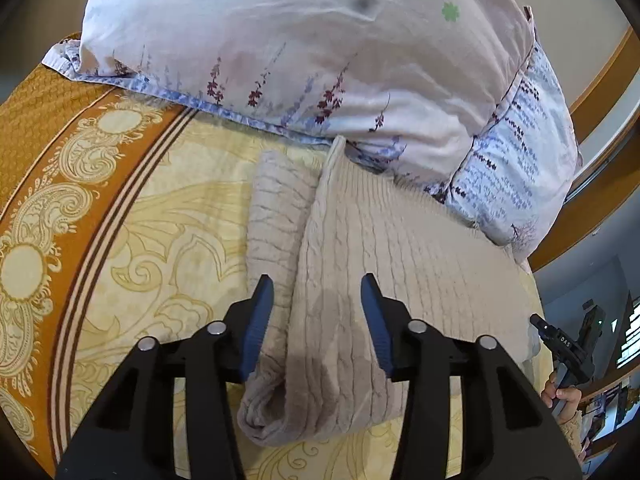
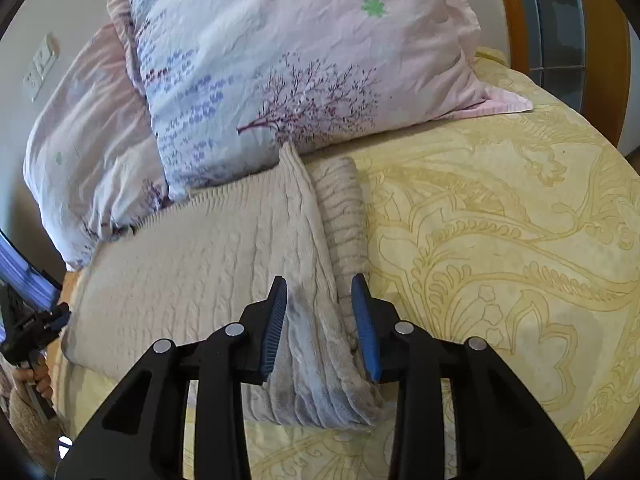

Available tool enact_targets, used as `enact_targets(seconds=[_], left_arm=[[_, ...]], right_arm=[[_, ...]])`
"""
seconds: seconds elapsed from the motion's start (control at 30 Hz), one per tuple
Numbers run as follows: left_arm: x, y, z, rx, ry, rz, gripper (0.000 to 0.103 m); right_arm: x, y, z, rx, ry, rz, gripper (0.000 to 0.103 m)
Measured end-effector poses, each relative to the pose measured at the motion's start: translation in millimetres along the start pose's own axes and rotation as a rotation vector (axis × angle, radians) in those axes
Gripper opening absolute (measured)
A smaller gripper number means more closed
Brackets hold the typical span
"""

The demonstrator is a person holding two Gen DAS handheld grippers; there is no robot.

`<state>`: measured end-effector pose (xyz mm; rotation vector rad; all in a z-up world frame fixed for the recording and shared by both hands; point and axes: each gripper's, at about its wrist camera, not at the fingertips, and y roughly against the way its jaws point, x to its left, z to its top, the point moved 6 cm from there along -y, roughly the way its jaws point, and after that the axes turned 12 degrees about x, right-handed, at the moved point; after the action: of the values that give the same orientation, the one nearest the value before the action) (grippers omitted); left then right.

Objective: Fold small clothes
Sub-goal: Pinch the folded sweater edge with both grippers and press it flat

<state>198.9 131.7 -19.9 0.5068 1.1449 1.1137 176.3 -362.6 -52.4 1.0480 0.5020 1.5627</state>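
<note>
A beige cable-knit sweater (image 1: 400,264) lies on the bed with its far end against the pillows, and both side parts are folded in over the body. My left gripper (image 1: 318,292) hovers low over the sweater's left folded edge. Its blue pads stand apart with the fold between them but do not press on it. In the right wrist view the same sweater (image 2: 208,248) fills the middle. My right gripper (image 2: 319,292) straddles its right folded edge, jaws narrower and open, with the ridge of fabric in the gap.
A yellow patterned bedspread (image 2: 500,240) with an orange border (image 1: 60,152) covers the bed. Two floral pillows (image 2: 304,60) (image 1: 304,40) lean behind the sweater. A wooden bed frame (image 1: 600,92) runs along the far side. A person's hand (image 1: 564,396) holds the other tool at the right edge.
</note>
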Motion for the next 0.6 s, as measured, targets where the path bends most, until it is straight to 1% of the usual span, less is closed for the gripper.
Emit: enact_targets(seconds=[0.03, 0.1, 0.13, 0.2, 0.23, 0.27, 0.3, 0.4, 0.6], left_arm=[[-1.0, -0.7, -1.2, 0.001, -0.005, 0.005, 0.042], [-3.8, -3.1, -2.9, 0.011, -0.021, 0.013, 0.036], [-4.7, -4.5, -4.0, 0.017, -0.027, 0.015, 0.034], [-5.8, -8.0, -6.9, 0.029, -0.037, 0.026, 0.025], [-5.7, -9.7, -7.5, 0.033, -0.040, 0.034, 0.023], [-5.0, -11.3, -8.5, 0.037, -0.041, 0.036, 0.014], [-4.2, -12.9, -9.6, 0.046, -0.038, 0.028, 0.009], [-2.9, -11.2, -10.1, 0.052, -0.032, 0.012, 0.008], [-4.4, 3.6, -10.0, 0.046, -0.060, -0.008, 0.007]], right_arm=[[-0.2, -0.8, -1.3, 0.001, 0.003, -0.002, 0.032], [-0.1, -1.9, -3.5, -0.003, 0.012, -0.016, 0.026], [0.4, -2.0, -4.3, -0.004, 0.019, -0.020, 0.026], [2.6, -1.6, -5.6, -0.011, 0.040, -0.036, 0.014], [4.0, -1.3, -6.0, -0.014, 0.049, -0.040, 0.014], [5.9, -0.2, -6.8, -0.024, 0.059, -0.049, 0.012], [7.3, 0.7, -7.2, -0.030, 0.065, -0.053, 0.011], [11.0, 6.6, -8.0, -0.058, 0.069, -0.059, 0.010], [13.1, 23.7, -9.9, -0.093, 0.045, -0.045, 0.009]])
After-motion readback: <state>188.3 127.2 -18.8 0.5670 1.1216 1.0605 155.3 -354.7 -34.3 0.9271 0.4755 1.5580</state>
